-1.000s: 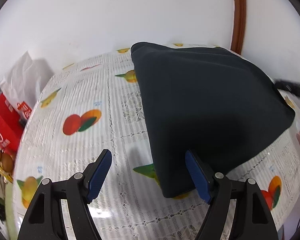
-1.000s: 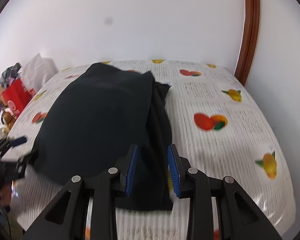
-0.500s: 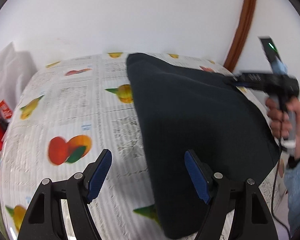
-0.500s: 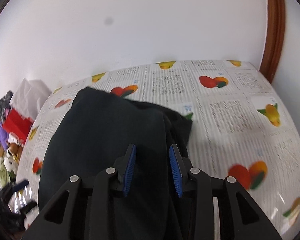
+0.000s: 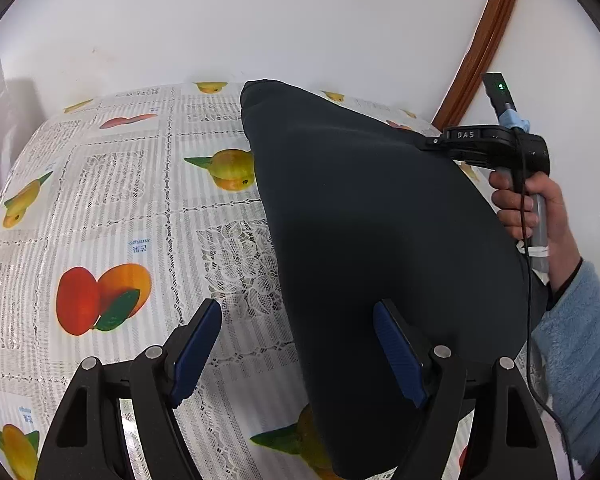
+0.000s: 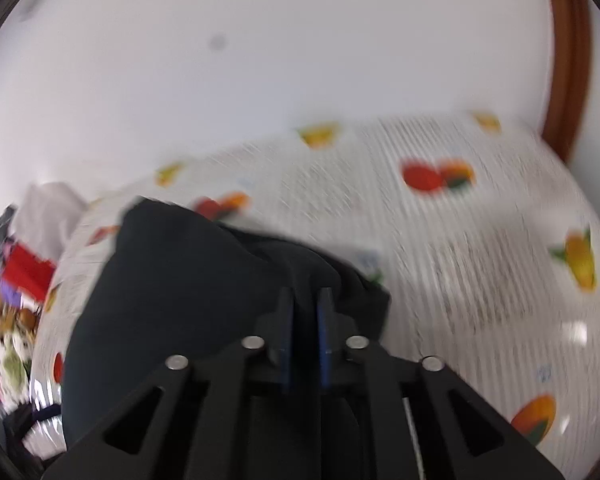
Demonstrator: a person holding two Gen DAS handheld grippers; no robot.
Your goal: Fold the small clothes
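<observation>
Dark garment (image 5: 380,232) flat on the fruit-print surface (image 5: 120,208), long axis running away toward the wall, far right corner just closed on by right gripper (image 6: 305,300), near edge between the parted pads of left gripper (image 5: 296,354).

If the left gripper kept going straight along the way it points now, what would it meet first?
Probably the near left edge of the dark garment. The left gripper is open; its right finger already sits over the cloth and its left finger over the fruit-print tablecloth. Depth is unclear, so it may land on both.
</observation>
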